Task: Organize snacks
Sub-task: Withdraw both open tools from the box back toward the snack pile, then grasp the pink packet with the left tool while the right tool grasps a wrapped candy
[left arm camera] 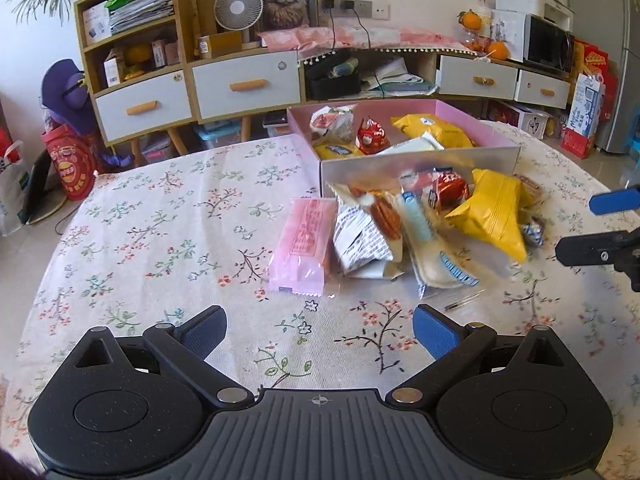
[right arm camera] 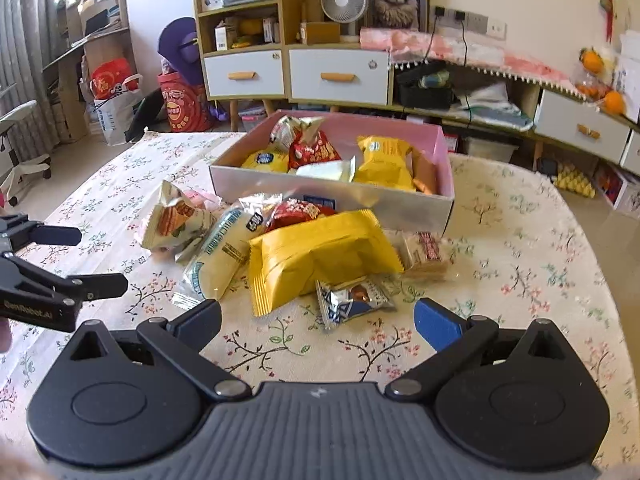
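A pink box (left arm camera: 404,162) (right arm camera: 332,200) on the floral table holds several snack packs. A loose pile lies in front of it: a pink pack (left arm camera: 302,246), a big yellow pack (left arm camera: 494,210) (right arm camera: 320,256), a cream long pack (right arm camera: 222,256), a small blue-silver pack (right arm camera: 354,300). My left gripper (left arm camera: 320,330) is open and empty, just short of the pink pack. My right gripper (right arm camera: 318,320) is open and empty, with the blue-silver pack between its fingertips' line and the pile. Each gripper shows at the other view's edge.
The floral tablecloth (left arm camera: 160,240) covers a round table. A low cabinet with white drawers (left arm camera: 244,88), a fan and clutter stand behind the table. Bags stand on the floor at the left (right arm camera: 116,112).
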A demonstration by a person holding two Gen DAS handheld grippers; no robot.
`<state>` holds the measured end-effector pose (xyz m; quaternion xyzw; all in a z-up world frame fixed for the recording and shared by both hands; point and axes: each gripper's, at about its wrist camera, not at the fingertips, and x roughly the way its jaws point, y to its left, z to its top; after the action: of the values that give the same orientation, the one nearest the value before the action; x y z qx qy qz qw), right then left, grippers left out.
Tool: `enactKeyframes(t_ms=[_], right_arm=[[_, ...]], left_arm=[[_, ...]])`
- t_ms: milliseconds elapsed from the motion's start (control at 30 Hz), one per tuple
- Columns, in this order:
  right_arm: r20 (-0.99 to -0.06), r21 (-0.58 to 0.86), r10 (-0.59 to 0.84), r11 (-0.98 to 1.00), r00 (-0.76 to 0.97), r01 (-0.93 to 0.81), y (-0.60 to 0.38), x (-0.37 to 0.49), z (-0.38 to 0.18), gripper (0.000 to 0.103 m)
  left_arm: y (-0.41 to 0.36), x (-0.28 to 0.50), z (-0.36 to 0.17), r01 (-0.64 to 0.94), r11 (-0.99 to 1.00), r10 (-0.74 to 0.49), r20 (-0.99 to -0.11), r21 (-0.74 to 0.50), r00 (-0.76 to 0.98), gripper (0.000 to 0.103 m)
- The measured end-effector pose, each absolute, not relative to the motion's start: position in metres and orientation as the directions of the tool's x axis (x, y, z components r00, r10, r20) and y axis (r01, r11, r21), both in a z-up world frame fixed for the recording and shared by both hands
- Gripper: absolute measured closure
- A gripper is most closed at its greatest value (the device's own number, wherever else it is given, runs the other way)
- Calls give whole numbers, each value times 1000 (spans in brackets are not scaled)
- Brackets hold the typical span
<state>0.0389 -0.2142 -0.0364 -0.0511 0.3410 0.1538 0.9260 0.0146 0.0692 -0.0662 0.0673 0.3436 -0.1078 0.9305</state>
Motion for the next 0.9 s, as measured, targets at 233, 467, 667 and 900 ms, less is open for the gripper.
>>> enactKeyframes(t_ms=[233, 467, 667, 900], right_arm=[[-660, -60, 222, 937, 717, -345, -217, 48, -55, 1], [-681, -87, 214, 926, 701, -367, -217, 59, -73, 5], [-681, -25, 246, 934, 690, -357, -220, 67, -74, 8], [-674, -29, 258, 927, 692, -373, -218, 71, -71, 19]], left_arm=[[76, 31, -84, 260, 964, -166, -646, 52, 745, 3], [88, 49, -92, 255, 967, -191, -648, 6, 738, 4], [90, 62, -90, 259, 966, -199, -639, 1, 743, 14], [89, 71, -87, 265, 964, -210, -631, -8, 746, 34]])
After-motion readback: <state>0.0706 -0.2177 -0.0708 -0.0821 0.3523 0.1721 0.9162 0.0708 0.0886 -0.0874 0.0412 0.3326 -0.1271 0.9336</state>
